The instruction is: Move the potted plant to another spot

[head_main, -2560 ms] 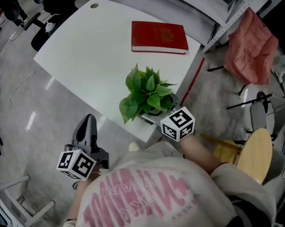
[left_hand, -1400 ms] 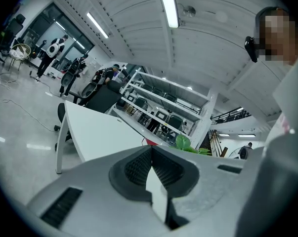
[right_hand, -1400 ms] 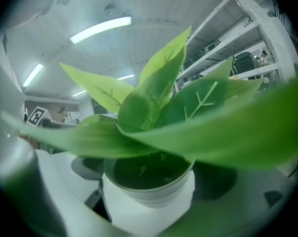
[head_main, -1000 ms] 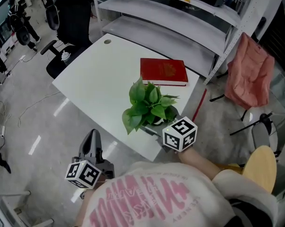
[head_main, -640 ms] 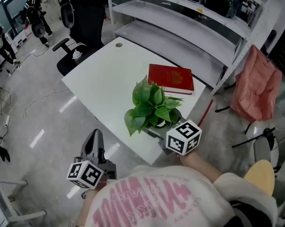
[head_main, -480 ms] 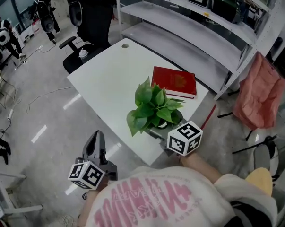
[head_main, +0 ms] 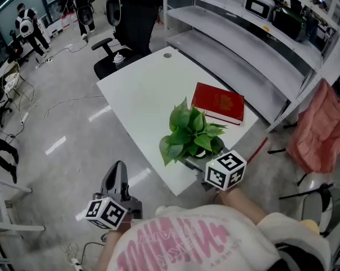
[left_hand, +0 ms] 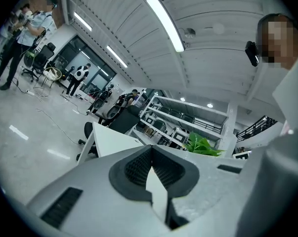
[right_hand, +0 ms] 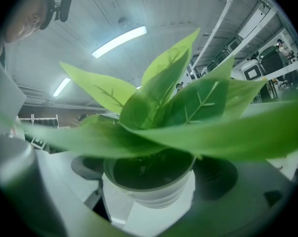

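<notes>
Gripped the pot point(right_hand: 149, 195) with the right tool point(right_hand: 149, 174), one dark pad pressed to each side of its white wall just under the rim. Found the plant point(head_main: 191, 133) at the near right end of the counter point(head_main: 141, 92), close to the edge and just beside the red book point(head_main: 219, 102). Could not tell whether the pot sat on the counter or hung slightly off it.

Saw the plant upright: long axis vertical, from the soil straight up through the stems, mouth of the pot facing the ceiling, rim level in the right gripper view. Noted leaves fanning outward all round, the largest drooping toward the near left edge of the counter, others reaching up and toward the book.

Held the left tool point(left_hand: 151, 164) low and to the left, off the counter and over the grey floor point(head_main: 62, 123), well apart from the plant. Read its jaws as pressed together, ribbed pads meeting along one seam, nothing between them. Caught the plant's leaves small at the right of the left gripper view, beyond that tool's tip.

Spotted the book lying flat near the counter's right edge, with grey shelves point(head_main: 237, 49) beyond it. Marked a black chair point(head_main: 110, 66) at the counter's far left corner and a pink cloth point(head_main: 319, 126) hanging off to the right.
</notes>
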### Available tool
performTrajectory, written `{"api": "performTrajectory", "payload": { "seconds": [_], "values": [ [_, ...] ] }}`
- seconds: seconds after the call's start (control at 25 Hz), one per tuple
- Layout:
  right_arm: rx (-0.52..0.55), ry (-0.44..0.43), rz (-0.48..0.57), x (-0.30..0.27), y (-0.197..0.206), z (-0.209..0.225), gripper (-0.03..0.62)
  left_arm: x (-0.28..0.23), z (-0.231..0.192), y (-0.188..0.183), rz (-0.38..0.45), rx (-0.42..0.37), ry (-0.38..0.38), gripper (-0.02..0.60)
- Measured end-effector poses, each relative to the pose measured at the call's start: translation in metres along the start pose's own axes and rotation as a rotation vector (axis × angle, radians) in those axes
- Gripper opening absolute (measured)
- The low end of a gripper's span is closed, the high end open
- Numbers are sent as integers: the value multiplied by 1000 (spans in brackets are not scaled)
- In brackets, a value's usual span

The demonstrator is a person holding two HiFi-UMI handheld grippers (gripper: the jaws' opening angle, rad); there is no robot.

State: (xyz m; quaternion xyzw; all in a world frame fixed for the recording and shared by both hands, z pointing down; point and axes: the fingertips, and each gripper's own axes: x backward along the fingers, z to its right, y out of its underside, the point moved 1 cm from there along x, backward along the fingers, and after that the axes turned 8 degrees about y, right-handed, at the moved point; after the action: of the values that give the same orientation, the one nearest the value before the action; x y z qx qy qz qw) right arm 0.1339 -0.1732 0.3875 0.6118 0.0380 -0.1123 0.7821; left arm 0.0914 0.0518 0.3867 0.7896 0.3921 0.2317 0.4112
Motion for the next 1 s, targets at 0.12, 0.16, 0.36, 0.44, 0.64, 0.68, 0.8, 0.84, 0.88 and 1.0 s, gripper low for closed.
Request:
{"api": "performTrajectory", "payload": {
  "seconds": [0.12,0.16,0.36,0.44,0.64,0.68,0.8,0.84,0.88,1.0],
  "values": [
    [-2,-29,-18,1,8,-6,540,17,-1,4,1,-11,-39,3],
    [-4,-41,-23,0,10,-6,540,22,0,4,5,-21,-47,3],
    [-12,-101,-32,-2,14,-6,540,42,9,4,50,-50,-95,3],
    [-14,-124,-43,-2,17,-8,540,53,9,7,68,-39,-130,3],
    [-14,-175,-70,-2,26,-14,540,73,11,15,111,-1,-191,3],
    [-10,-183,-72,-3,25,-14,540,73,12,14,128,6,-193,3],
    [6,-203,-76,-9,23,-20,540,77,8,7,170,22,-208,3],
    [12,-207,-74,-10,23,-24,540,80,6,5,174,15,-211,3],
    [19,-209,-70,-12,22,-26,540,81,4,2,174,5,-211,3],
    [25,-201,-60,-16,17,-26,540,77,-2,-3,163,-12,-215,3]
  ]
}}
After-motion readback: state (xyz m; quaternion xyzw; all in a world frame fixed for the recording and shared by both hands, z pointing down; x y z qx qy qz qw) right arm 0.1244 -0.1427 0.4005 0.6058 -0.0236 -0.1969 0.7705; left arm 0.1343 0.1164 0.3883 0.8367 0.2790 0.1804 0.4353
